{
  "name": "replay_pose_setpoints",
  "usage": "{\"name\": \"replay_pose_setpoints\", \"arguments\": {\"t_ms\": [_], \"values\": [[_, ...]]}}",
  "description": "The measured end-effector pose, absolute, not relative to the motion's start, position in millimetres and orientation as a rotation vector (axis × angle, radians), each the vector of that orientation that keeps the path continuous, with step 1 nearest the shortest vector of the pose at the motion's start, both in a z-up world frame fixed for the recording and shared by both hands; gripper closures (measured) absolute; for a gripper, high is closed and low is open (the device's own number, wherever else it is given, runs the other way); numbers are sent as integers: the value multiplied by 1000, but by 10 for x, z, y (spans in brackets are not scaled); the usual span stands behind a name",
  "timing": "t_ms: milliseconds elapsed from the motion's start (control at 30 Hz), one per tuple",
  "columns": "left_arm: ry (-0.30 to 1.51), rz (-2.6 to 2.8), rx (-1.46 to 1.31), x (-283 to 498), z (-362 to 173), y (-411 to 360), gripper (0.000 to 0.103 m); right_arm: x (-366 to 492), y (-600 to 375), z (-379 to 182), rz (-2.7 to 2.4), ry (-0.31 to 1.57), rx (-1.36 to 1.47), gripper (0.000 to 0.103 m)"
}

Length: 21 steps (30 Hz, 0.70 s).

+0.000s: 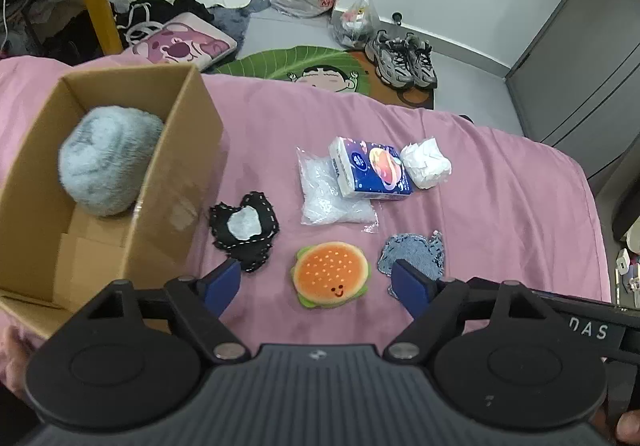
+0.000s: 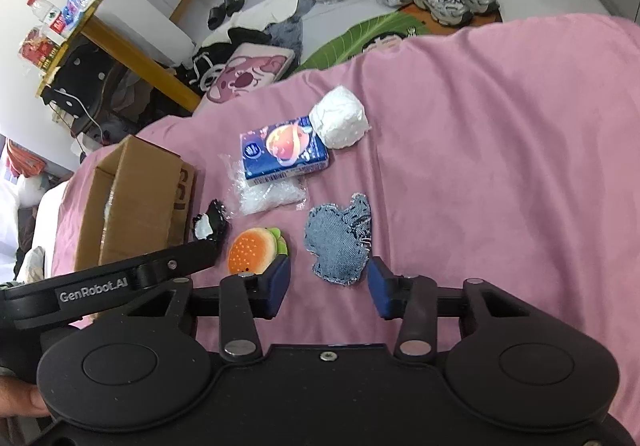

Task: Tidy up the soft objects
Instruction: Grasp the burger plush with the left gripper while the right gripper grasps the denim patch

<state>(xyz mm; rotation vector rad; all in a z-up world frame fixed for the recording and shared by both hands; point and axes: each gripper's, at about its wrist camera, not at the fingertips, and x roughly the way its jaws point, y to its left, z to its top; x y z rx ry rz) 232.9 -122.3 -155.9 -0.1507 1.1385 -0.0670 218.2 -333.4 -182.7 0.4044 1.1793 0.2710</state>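
Hovering over the pink blanket [image 1: 460, 174], my left gripper [image 1: 320, 280] gapes wide around the burger plush [image 1: 330, 273]; my right gripper [image 2: 329, 280] stands narrower, empty, at the denim patch [image 2: 340, 242].

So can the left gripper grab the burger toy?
Probably yes. The left gripper is open with the burger toy lying right between its fingers on the pink blanket, nothing in the way.
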Motion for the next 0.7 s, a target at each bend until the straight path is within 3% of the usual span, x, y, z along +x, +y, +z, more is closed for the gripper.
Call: {"name": "replay_pose_setpoints", "arguments": {"t_ms": [167, 700], "values": [[1175, -69, -169, 2473, -1736, -1238, 29, 2269, -3286, -1959, 278, 1209, 410, 61], [1289, -58, -198, 2761, -2162, -1275, 33, 2434, -3278, -2304, 209, 1292, 451, 64]]}}
